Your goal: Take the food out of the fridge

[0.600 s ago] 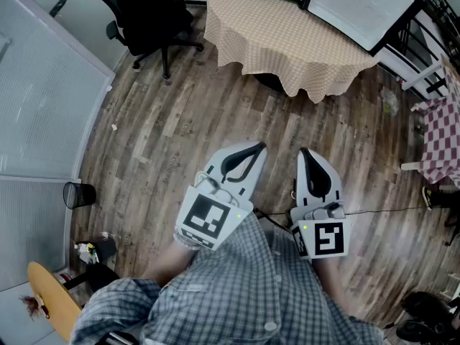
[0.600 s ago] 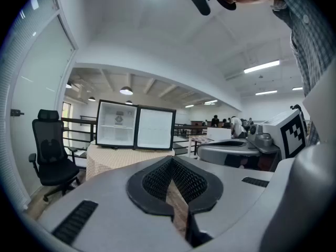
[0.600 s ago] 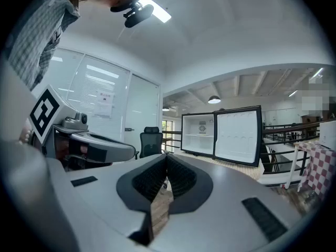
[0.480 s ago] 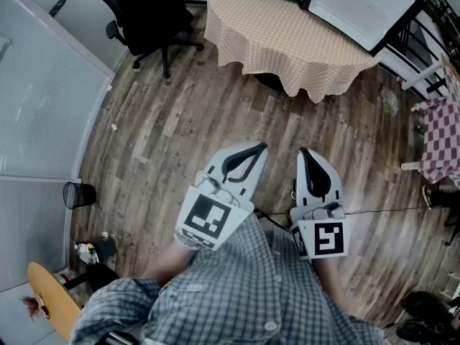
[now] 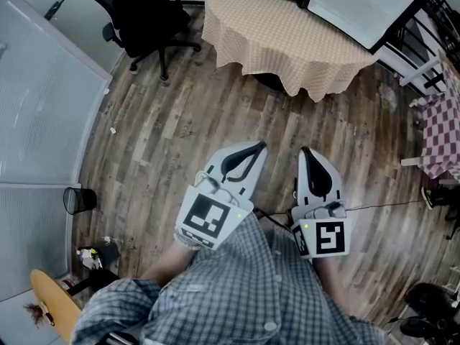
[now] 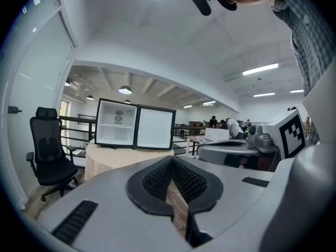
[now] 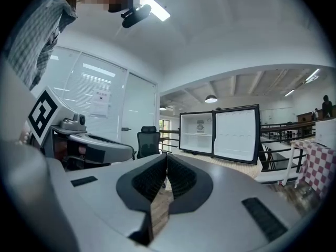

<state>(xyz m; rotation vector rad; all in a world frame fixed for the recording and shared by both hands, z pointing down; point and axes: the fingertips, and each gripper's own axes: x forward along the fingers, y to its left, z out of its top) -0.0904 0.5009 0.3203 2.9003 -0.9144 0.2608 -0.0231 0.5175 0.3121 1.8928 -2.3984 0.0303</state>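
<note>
Fingers on both my grippers are pressed together with nothing between them. The grey-and-black left gripper (image 5: 255, 148) and the grey-and-black right gripper (image 5: 306, 152) hang side by side over the brown wood-plank floor (image 5: 208, 113), on the near side of the round table with the beige checked cloth (image 5: 287, 45). Since half a second ago neither has shifted against the other and both stay closed. Only the view from my head has slid a little, so the table, the black wheeled office chair (image 5: 140, 13) left of it and the small black waste bin (image 5: 77, 200), further left of the table and nearer me, sit slightly displaced. The black-framed white mini fridge (image 6: 116, 123) stands on that table with its door (image 6: 156, 128) swung open to the right; whether food lies on its white shelf I cannot tell from here. A round emblem (image 7: 201, 124) on its back wall is too small to read, as are the paper sheets (image 7: 100, 103) on the glass wall left of the table. Each gripper's cube shows black-and-white square markers (image 5: 208, 218).
</note>
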